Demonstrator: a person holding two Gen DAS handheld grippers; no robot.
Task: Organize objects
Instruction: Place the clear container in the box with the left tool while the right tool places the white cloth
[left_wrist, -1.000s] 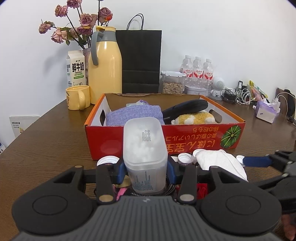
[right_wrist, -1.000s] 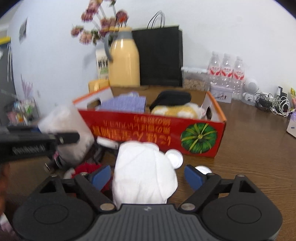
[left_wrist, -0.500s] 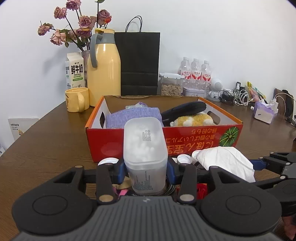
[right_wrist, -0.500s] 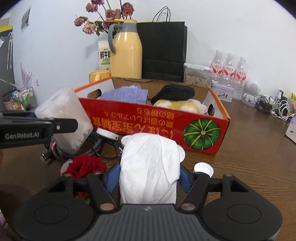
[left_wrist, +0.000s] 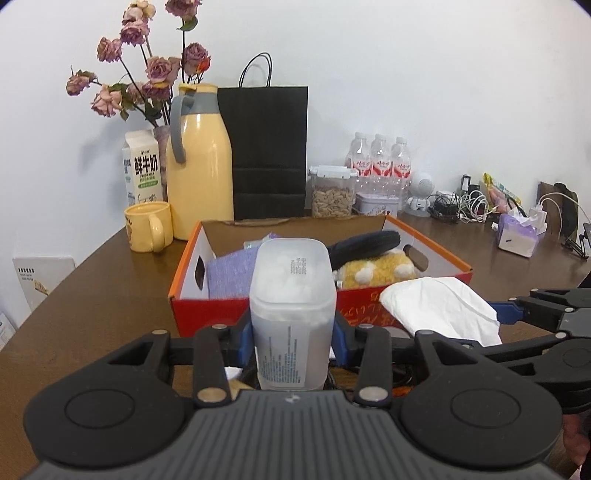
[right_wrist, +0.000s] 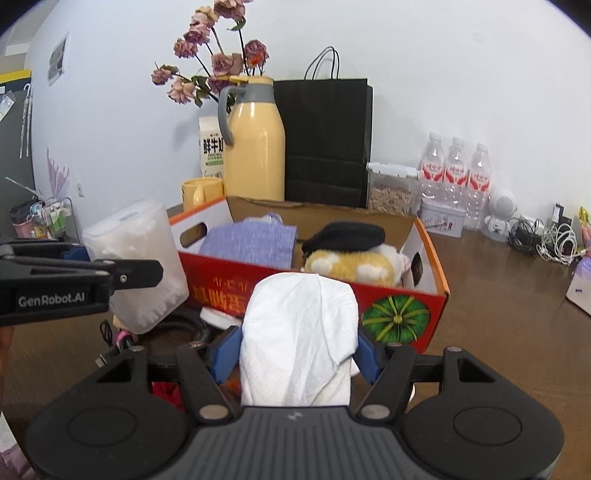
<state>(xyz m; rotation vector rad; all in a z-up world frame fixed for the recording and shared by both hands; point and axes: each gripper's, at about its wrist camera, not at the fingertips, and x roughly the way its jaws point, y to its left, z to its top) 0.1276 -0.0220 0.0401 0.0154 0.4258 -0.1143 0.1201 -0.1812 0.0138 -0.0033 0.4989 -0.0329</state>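
A yellow jug (left_wrist: 199, 173), black paper bag (left_wrist: 269, 151), milk carton (left_wrist: 142, 166) and three water bottles (left_wrist: 380, 162) line the wall.

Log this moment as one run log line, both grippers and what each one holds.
left gripper: shut on cotton-ball container | right gripper: shut on white cloth | both in front of red box

Open above the red-and-orange cardboard box (right_wrist: 402, 306), its left and middle crowded with folded purple knitted cloth (right_wrist: 251, 243), black pouch (right_wrist: 347, 234) and yellow plush toy (right_wrist: 354, 266). Bare brown wooden tabletop (right_wrist: 498, 314) to the right. Hemmed behind by tall yellow thermos jug (right_wrist: 255, 147) and black paper bag (right_wrist: 327, 144).
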